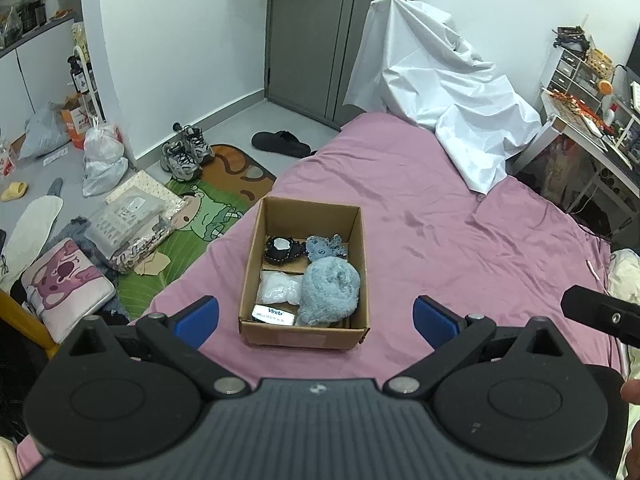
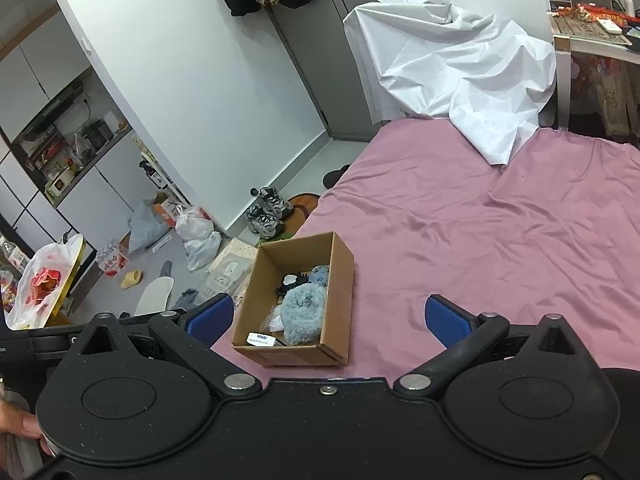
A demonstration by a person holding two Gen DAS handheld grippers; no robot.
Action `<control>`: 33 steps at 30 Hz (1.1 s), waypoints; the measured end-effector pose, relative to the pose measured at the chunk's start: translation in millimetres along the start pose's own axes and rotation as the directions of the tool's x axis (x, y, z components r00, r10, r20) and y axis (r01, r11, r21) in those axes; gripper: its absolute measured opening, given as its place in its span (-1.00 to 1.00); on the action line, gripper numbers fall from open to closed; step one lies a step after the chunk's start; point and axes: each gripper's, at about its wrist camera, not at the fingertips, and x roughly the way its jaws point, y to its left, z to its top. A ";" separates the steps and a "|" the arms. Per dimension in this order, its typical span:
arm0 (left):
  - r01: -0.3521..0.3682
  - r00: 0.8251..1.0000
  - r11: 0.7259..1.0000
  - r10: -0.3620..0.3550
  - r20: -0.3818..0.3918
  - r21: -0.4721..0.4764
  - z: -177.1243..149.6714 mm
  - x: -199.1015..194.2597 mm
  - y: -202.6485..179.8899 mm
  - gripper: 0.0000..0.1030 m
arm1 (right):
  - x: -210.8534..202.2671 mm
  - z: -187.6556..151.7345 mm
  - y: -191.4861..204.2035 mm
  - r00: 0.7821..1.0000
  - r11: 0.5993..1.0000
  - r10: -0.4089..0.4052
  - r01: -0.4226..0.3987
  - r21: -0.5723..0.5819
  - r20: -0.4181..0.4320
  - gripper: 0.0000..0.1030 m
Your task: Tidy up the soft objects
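From the left wrist view, we hold the left gripper [image 1: 316, 318] above the pink bedsheet [image 1: 460, 240], its blue-padded fingers [image 1: 200, 320] spread wide with nothing between them. Just ahead sits an open brown cardboard box [image 1: 306, 334] on the sheet near the bed's left edge. Inside it we see a fluffy blue-grey plush bundle [image 1: 330, 290] at the right, a small blue stuffed toy [image 1: 324, 246] and a black-and-white soft item [image 1: 282, 250] at the far end, a clear bag of white filling [image 1: 278, 288] and a Vinda tissue pack [image 1: 274, 314] at the near left. A crumpled white sheet [image 1: 440, 92] drapes over the bed's far end.

From the right wrist view, we hold the right gripper [image 2: 328, 322] to the right of the box, fingers also spread and empty. The box lies to the left of centre, with the same soft things in it.
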 end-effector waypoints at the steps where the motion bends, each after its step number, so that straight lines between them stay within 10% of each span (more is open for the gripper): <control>1: 0.002 1.000 1.000 -0.002 0.003 0.004 -0.7 -2.1 -1.2 0.99 | -2.0 -0.4 0.3 1.000 1.000 -0.004 0.004 -0.005 0.004 1.00; 33: 0.017 1.000 0.999 -0.017 -0.001 0.036 -12.6 -16.1 -7.0 0.99 | -23.4 -5.6 3.8 0.999 0.998 -0.031 0.032 -0.047 0.039 1.00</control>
